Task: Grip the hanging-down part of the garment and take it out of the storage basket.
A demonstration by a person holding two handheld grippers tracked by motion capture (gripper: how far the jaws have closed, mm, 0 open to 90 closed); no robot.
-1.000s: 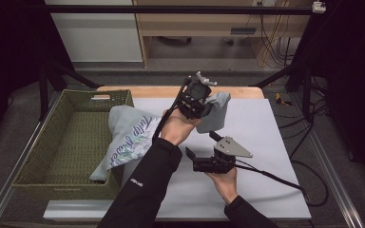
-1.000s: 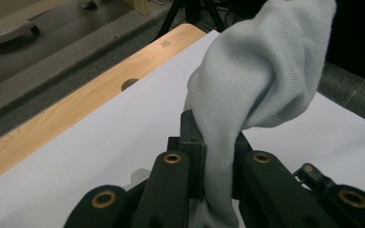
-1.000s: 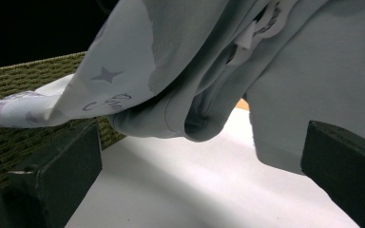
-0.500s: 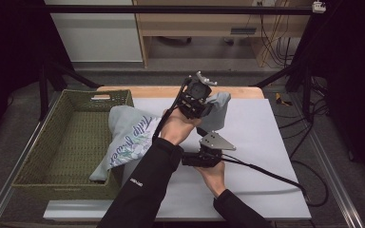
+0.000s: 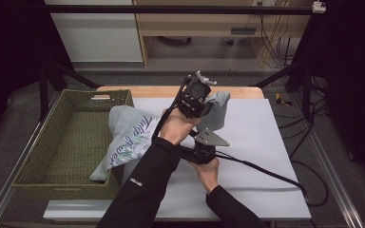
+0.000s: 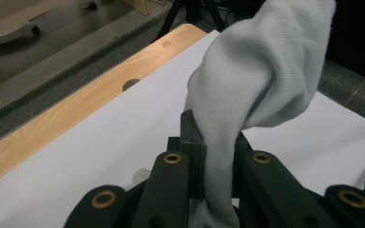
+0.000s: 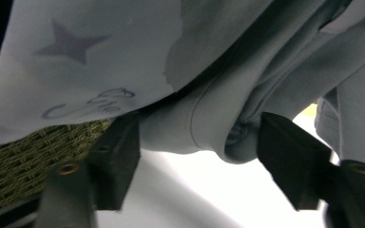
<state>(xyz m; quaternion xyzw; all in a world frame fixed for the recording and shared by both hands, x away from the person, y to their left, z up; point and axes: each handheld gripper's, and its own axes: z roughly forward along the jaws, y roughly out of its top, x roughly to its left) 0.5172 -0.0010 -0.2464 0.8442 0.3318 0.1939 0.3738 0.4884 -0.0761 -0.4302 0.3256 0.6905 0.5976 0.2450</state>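
Left tool [image 5: 196,97] is clenched on a fold of the pale blue sweatshirt [image 5: 128,137], holding that end lifted above the tabletop [image 5: 266,142]; in the left gripper view the cloth [image 6: 252,85] runs down between the jaws and is pinched tight. The rest of the garment drapes left, over the rim of the green woven basket [image 5: 52,142], printed side up.

Right tool [image 5: 197,152] sits low under the left forearm, its jaws have just been closing, and in the right gripper view a seamed fold [image 7: 209,128] hangs between them, touching the left pad with a gap at the right one. Not gripped yet, I'd say.

Risks:
- The right jaws may close on a thin edge or just one layer, so the fold slips out once pulled.
- The arms are crossed and close together; the right tool could bump the left forearm or snag its own cable [image 5: 266,171].
- The part draped on the basket rim may catch on the weave if the garment is dragged right, tugging the basket or stretching the fabric.
- The left pinch is narrow; a hard pull from the right side might yank it free.
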